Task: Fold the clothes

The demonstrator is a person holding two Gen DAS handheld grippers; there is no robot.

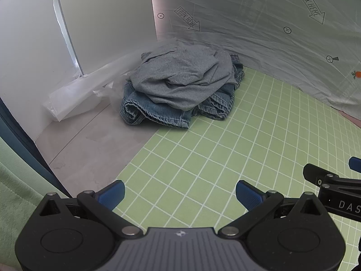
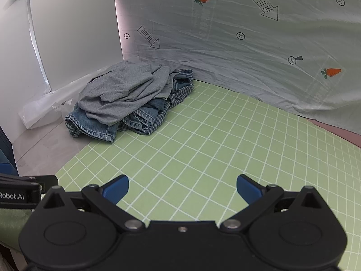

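A pile of clothes sits at the far left corner of the green grid mat [image 1: 225,149]: a grey shirt [image 1: 180,76] on top, blue jeans [image 1: 155,113] under it, and a plaid garment [image 1: 227,106] at the right. The pile also shows in the right wrist view, with the grey shirt [image 2: 121,92], the jeans [image 2: 94,126] and the plaid garment [image 2: 158,122]. My left gripper [image 1: 180,194] is open and empty, well short of the pile. My right gripper [image 2: 182,188] is open and empty above the mat [image 2: 214,149]. Part of the right gripper [image 1: 334,185] shows at the right edge of the left wrist view.
A printed grey sheet [image 1: 270,33] with arrows and carrots hangs behind the mat. A white wall [image 1: 33,56] and crumpled clear plastic [image 1: 81,94] are on the left. A grey table surface [image 1: 90,153] lies beside the mat. Green fabric [image 1: 15,192] is at the near left.
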